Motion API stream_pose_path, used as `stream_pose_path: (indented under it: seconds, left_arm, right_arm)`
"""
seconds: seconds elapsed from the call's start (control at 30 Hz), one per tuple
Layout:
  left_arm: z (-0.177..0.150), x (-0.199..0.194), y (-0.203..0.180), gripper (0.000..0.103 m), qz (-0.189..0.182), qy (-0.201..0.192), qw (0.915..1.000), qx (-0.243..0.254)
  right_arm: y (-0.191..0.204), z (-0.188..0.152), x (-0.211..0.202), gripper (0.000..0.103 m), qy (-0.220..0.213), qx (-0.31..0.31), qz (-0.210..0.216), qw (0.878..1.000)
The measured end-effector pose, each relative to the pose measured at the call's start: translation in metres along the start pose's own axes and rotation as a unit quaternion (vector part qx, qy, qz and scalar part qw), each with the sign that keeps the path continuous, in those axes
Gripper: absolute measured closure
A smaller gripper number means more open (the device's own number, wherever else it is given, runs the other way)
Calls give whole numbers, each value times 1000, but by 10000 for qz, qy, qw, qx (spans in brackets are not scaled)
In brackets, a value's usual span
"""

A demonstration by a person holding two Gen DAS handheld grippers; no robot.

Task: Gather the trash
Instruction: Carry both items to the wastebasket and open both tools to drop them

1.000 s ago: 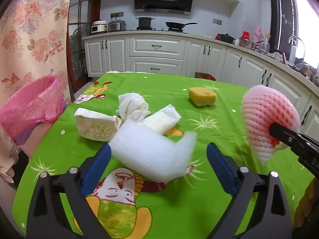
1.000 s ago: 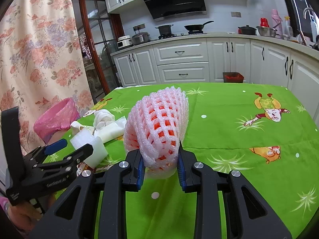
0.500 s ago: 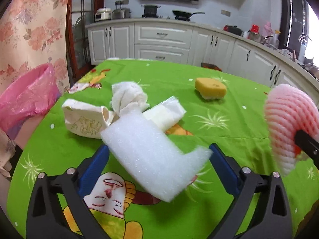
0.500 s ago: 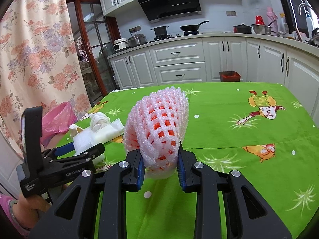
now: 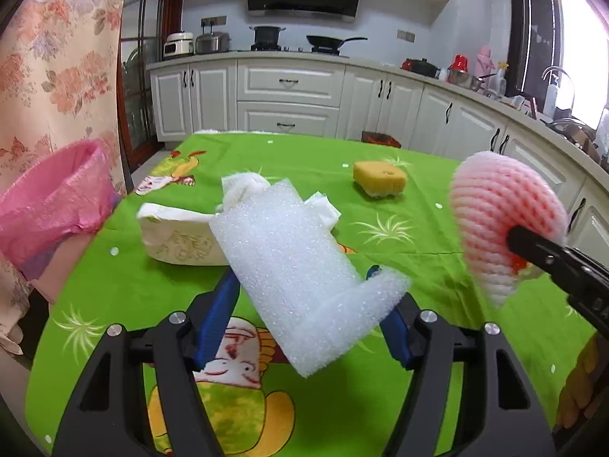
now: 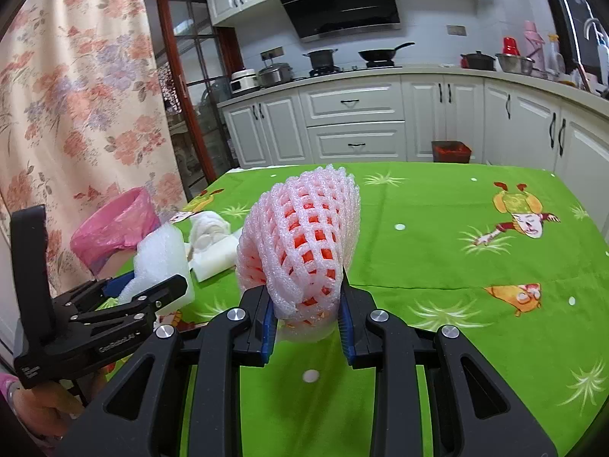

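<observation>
A white foam sheet (image 5: 300,266) stands tilted up between the blue pads of my left gripper (image 5: 304,304). The jaws are closing and both pads touch the foam's sides. From the right wrist the same foam sheet (image 6: 160,255) sits in the left gripper (image 6: 152,285), just above the cloth. My right gripper (image 6: 306,320) is shut on a pink foam fruit net (image 6: 304,240) and holds it upright over the table. The net (image 5: 502,209) also shows at the right of the left wrist view. A pink bag-lined bin (image 5: 57,205) stands beyond the table's left edge.
On the green cartoon tablecloth (image 5: 380,400) lie a soft tissue pack (image 5: 175,236), a crumpled white tissue (image 5: 243,186) and folded white paper (image 5: 323,209) just behind the foam. A yellow sponge (image 5: 378,179) lies farther back. Kitchen cabinets line the far wall.
The left jaws have closed in from wide apart onto the foam sheet, which has tipped up off the cloth. The right gripper and its net have stayed put.
</observation>
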State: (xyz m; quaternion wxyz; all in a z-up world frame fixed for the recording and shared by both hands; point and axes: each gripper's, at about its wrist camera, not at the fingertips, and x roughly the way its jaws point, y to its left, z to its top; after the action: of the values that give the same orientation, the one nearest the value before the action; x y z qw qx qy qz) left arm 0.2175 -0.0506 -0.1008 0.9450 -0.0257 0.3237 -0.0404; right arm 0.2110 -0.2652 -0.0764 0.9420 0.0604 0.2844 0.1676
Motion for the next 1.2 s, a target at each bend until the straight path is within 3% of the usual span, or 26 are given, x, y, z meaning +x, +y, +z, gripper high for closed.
stream_pose_path:
  seconds: [0.37, 0.67, 1.2]
  left_arm:
    - [-5, -35, 31, 36, 163, -429, 9989, 46]
    - [-7, -64, 64, 36, 221, -791, 9966, -7]
    - [12, -98, 177, 35, 1072, -1080, 9879, -293]
  right_arm:
    - [34, -3, 9, 76, 203, -345, 175, 9990]
    - [88, 0, 30, 76, 406, -865, 554, 9939]
    - [195, 40, 81, 76, 415, -1504, 1616, 9744]
